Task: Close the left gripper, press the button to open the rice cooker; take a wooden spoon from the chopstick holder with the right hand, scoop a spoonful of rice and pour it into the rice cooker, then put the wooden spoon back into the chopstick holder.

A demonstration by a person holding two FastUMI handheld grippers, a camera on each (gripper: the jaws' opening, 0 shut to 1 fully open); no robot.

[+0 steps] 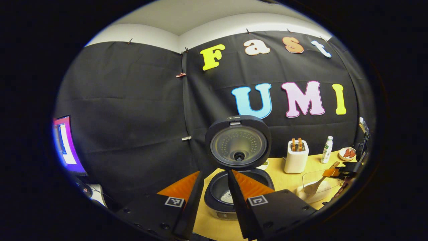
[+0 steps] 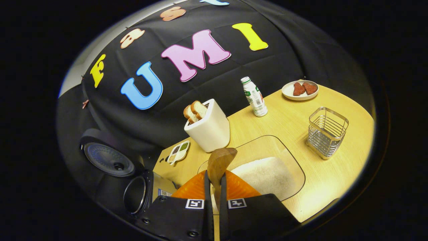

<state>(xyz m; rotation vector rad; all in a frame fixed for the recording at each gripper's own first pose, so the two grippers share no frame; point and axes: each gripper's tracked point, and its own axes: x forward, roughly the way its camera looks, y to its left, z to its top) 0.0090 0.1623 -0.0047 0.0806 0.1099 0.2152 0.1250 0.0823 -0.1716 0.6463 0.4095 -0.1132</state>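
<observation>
- The spoon [image 2: 220, 160] sat clamped by its handle in the right claw [image 2: 214, 180], its bowl raised above the rice [image 2: 264, 177] in a clear tub [image 2: 291, 157].
- The cooker [image 1: 239, 190] stood lid-up on the worktop [image 2: 294, 124], some rice in its pot.
- The left claw [image 1: 215, 180] hung spread apart before it, gripping nothing.
- The holder [image 2: 327, 131] stood right of the tub, toaster [image 2: 210, 129] behind.

A white toaster [image 2: 209, 129] with two bread slices [image 2: 195, 111] stands on the wooden table [image 2: 334, 174], near a small bottle [image 2: 254, 97], a plate of reddish pieces [image 2: 300, 90] and a divided dish [image 2: 179, 152] of grains.
</observation>
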